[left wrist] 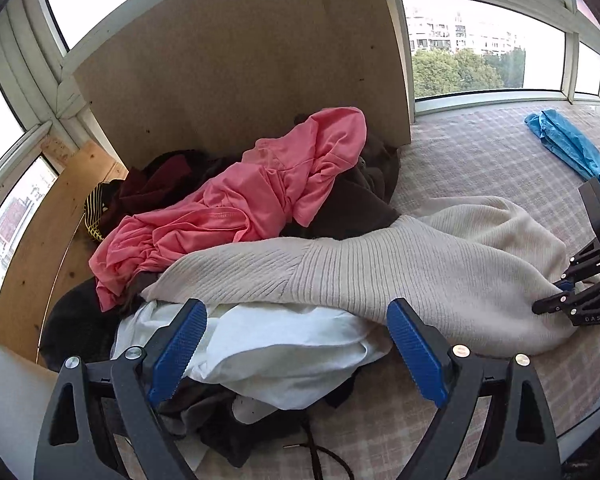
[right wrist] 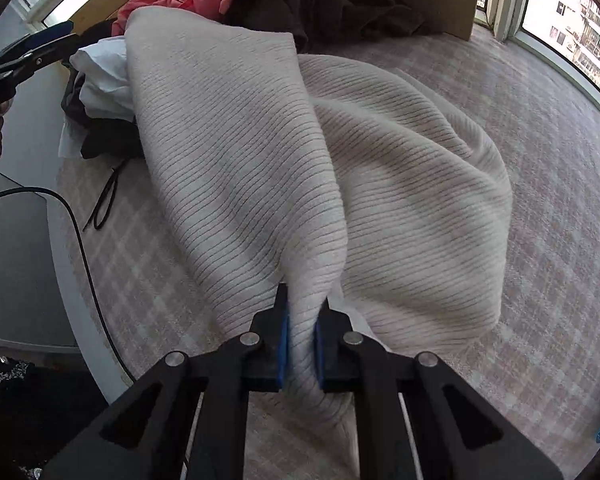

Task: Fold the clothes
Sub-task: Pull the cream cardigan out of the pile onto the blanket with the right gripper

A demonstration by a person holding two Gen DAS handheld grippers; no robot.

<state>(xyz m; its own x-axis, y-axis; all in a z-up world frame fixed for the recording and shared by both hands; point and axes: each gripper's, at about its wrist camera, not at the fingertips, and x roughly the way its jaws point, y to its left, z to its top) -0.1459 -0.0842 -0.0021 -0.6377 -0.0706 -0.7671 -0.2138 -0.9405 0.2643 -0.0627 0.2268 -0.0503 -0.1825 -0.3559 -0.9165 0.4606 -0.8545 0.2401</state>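
Right tongs (right wrist: 302,344) clamped on a gathered fold of cream ribbed knit sweater (right wrist: 300,168), draped from clothes pile onto pale checked bench cover (right wrist: 540,240). Left tongs (left wrist: 296,356) spread wide, gripping nothing (hovering over crumpled white cotton garment (left wrist: 284,344)), beside pink jersey top (left wrist: 236,208).

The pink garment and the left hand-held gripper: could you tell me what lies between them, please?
In the left wrist view, the beige ribbed sweater and a white garment lie between the pink garment and the open left hand-held gripper.
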